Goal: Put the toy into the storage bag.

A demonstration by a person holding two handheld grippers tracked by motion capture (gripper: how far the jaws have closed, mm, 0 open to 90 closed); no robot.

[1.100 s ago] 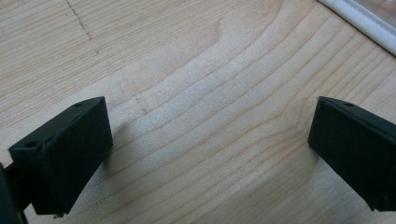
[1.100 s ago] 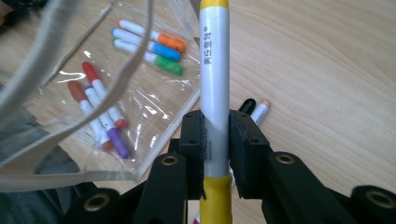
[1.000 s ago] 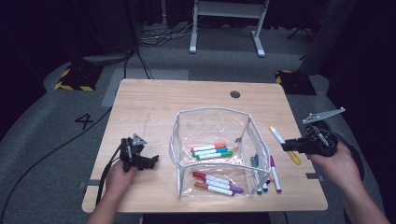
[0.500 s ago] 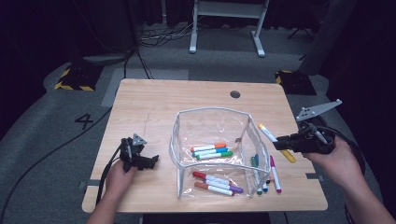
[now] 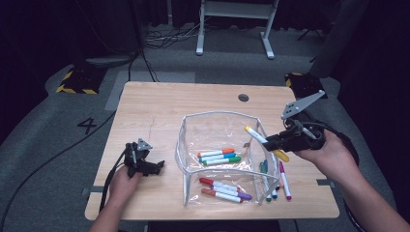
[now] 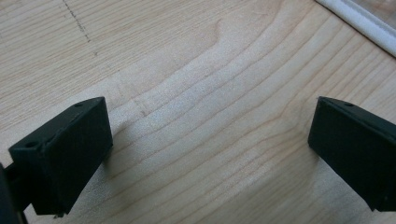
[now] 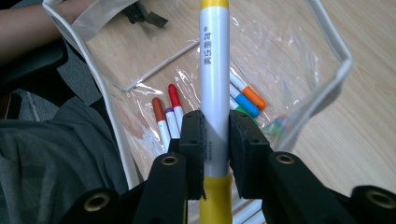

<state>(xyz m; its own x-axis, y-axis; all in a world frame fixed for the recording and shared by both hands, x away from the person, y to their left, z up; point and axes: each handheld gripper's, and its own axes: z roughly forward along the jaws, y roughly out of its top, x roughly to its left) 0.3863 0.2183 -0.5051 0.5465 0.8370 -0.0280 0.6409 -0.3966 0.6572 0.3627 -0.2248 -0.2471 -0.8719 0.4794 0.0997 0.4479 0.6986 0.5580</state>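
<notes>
We have the yellow marker (image 5: 265, 142) clamped in the right claw (image 5: 270, 143), lifted off the bench (image 5: 159, 106) and angled over the right-hand rim of the clear pouch (image 5: 193, 125). In the right gripper view the two pads press on the white barrel (image 7: 214, 70) just above the yellow cap at the near end, with most of the length sticking out ahead of them. The left claw (image 6: 205, 154) stands wide with nothing between its jaws, resting on bare wood just left of the pouch.

The marker looks light and stiff, so we judge it will not sag or bend in the grip — but the barrel is round, smooth plastic and could roll or pivot between flat pads. Held near one end as it is, the long free end may swing; a hold nearer the middle would steady it.

The pouch is another matter: thin, floppy film with only a soft white piping keeping its mouth open. Six markers (image 5: 220, 156) already lie inside, and a few more (image 5: 284, 180) lie on the bench at its right edge. We would expect the wall to buckle if the marker tip pushes on it, so it should probably go in from above.
</notes>
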